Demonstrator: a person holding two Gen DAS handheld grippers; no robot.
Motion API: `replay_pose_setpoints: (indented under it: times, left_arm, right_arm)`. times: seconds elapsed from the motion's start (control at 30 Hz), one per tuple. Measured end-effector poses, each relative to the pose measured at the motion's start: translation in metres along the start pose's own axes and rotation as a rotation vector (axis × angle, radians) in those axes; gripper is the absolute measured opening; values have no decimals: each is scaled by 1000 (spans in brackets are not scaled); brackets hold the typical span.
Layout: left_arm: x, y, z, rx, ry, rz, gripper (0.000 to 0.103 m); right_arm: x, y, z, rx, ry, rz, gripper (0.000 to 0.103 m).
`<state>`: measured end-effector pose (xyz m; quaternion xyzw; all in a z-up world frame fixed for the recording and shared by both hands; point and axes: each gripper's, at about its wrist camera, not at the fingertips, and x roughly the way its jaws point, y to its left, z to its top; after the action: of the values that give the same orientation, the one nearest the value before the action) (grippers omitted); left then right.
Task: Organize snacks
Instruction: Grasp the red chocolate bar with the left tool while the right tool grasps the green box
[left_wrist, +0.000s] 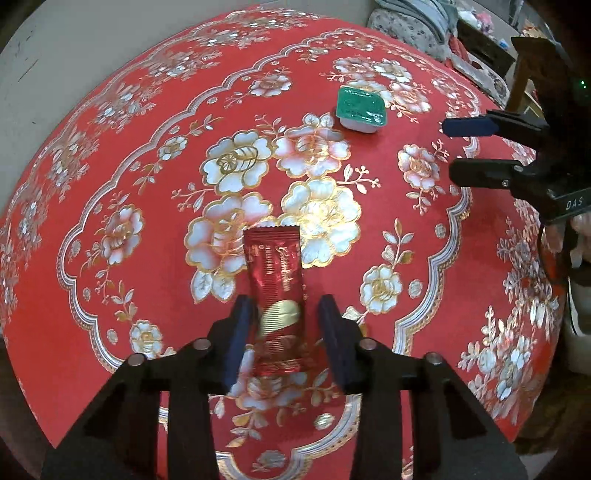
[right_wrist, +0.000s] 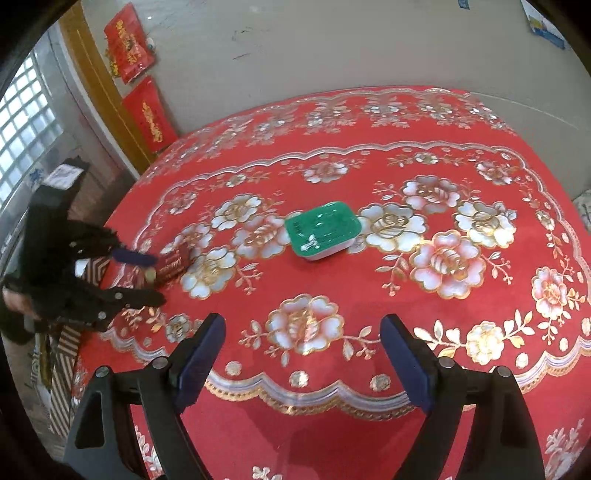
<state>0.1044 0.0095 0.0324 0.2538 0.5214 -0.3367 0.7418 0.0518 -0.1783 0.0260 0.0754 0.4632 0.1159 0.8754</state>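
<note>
A long red snack wrapper (left_wrist: 276, 295) with a gold oval lies flat on the red flowered tablecloth (left_wrist: 147, 229). My left gripper (left_wrist: 286, 314) is open with its two fingers on either side of the wrapper's near half, not touching it. The right wrist view shows the same wrapper (right_wrist: 171, 264) between the left gripper's fingers (right_wrist: 142, 275). A green-lidded white cup (left_wrist: 361, 108) sits farther back; in the right wrist view it (right_wrist: 322, 229) is ahead of my right gripper (right_wrist: 303, 354), which is open and empty above the cloth. The right gripper also shows in the left wrist view (left_wrist: 452, 149).
The round table stands against a beige wall (right_wrist: 332, 48). Red paper decorations (right_wrist: 127, 44) hang on the wall at the left. A chair and piled fabric (left_wrist: 413, 22) are behind the table's far right. The cloth hangs over the near edge (right_wrist: 295, 398).
</note>
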Motion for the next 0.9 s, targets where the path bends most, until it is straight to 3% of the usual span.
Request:
replay_pose_setpoints:
  times: [0.1, 0.2, 0.43, 0.63, 0.7, 0.8, 0.87, 0.9]
  left_arm:
    - [-3, 6, -3, -78, -12, 12, 24]
    - [-5, 13, -8, -189, -28, -17, 22]
    - [-14, 7, -23, -390, -42, -42, 22]
    - [-36, 2, -41, -507, -112, -46, 22]
    - [-42, -1, -47, -529, -134, -5, 22]
    - [-49, -2, -58, -587, -163, -13, 22]
    - [-54, -4, -63, -611, -171, 21, 22]
    - [-56, -7, -66, -612, -183, 31, 22]
  right_arm:
    - [2, -1, 1, 16, -11, 15, 87]
    - [6, -2, 5, 4, -11, -11, 87]
    - [17, -2, 32, -32, -33, -82, 87]
    - [43, 5, 62, -169, 33, -169, 89]
    - [52, 3, 67, -185, 64, -148, 89]
    - [67, 0, 72, -204, 113, -153, 89]
    - [74, -1, 71, -209, 135, -107, 89]
    - [73, 0, 70, -218, 122, -112, 82]
